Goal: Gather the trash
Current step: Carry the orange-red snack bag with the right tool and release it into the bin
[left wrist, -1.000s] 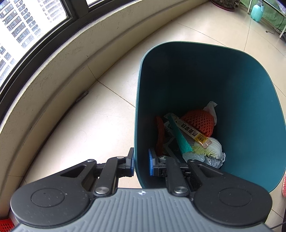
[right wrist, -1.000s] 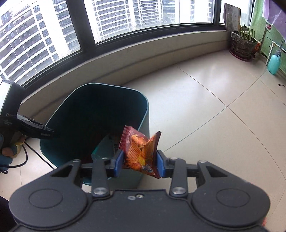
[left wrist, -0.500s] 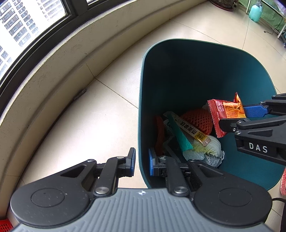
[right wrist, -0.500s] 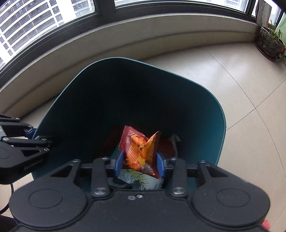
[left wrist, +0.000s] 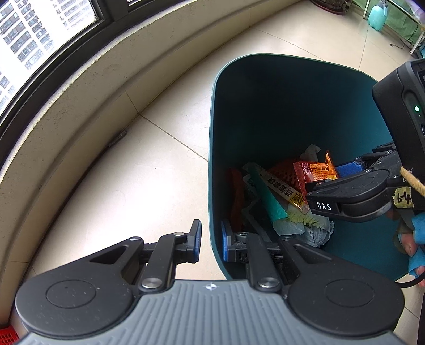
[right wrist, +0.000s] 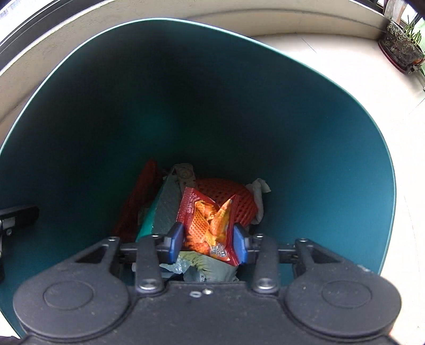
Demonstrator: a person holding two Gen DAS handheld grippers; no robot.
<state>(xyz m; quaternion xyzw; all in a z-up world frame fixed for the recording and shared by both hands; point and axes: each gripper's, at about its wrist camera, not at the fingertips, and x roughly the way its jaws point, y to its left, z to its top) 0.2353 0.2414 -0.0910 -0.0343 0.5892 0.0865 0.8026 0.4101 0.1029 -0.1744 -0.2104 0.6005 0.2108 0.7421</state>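
A teal trash bin (left wrist: 292, 87) stands on the tiled floor; it fills the right wrist view (right wrist: 212, 79). My left gripper (left wrist: 211, 240) is shut on the bin's near rim, one finger outside and one inside. My right gripper (right wrist: 208, 242) is shut on a red snack packet (right wrist: 207, 223) and holds it low inside the bin, above the trash. The packet also shows in the left wrist view (left wrist: 314, 172), held by the right gripper (left wrist: 336, 176). Under it lie an orange foam net (right wrist: 236, 193), a green wrapper (left wrist: 268, 193) and crumpled paper (left wrist: 305, 225).
A curved low wall (left wrist: 79, 111) under the windows runs left of the bin. A potted plant (right wrist: 401, 47) stands at the far right by the wall. A teal bottle (left wrist: 377, 16) stands on the floor at the far right.
My right gripper has moved with the snack packet from outside the bin to over it and then down deep inside. The left gripper has kept its hold on the rim.
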